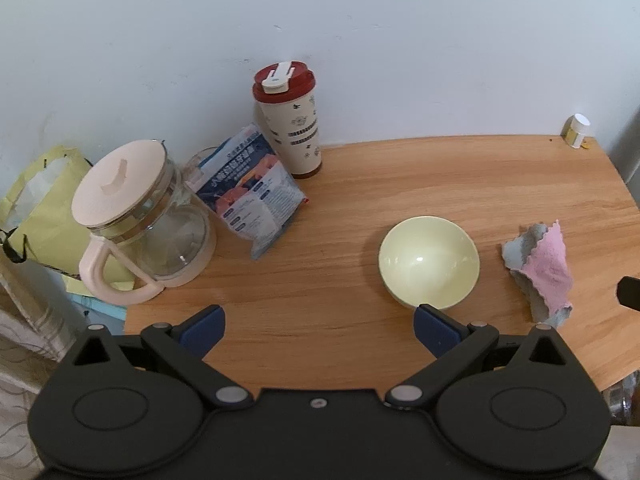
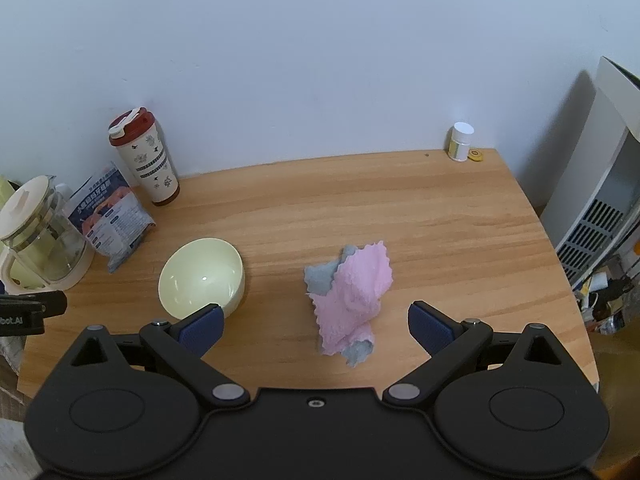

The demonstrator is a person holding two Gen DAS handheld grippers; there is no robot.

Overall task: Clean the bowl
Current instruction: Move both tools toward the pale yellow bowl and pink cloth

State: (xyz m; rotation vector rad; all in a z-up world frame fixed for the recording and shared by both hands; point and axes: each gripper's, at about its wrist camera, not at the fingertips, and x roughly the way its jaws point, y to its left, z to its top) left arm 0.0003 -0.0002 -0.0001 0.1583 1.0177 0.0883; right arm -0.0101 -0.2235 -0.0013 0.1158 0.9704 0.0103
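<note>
A pale yellow bowl (image 1: 429,261) stands upright and empty on the wooden table; it also shows in the right wrist view (image 2: 201,278). A crumpled pink and grey-blue cloth (image 1: 541,268) lies to its right, also seen in the right wrist view (image 2: 350,298). My left gripper (image 1: 320,330) is open and empty, hovering near the table's front edge with the bowl just beyond its right finger. My right gripper (image 2: 316,326) is open and empty, with the cloth lying between and just beyond its fingers.
A glass kettle with a cream lid (image 1: 140,220), a blue snack packet (image 1: 252,196) and a red-lidded tumbler (image 1: 290,120) stand at the back left. A small white bottle (image 2: 460,142) stands at the back right corner. A white appliance (image 2: 600,184) stands right of the table.
</note>
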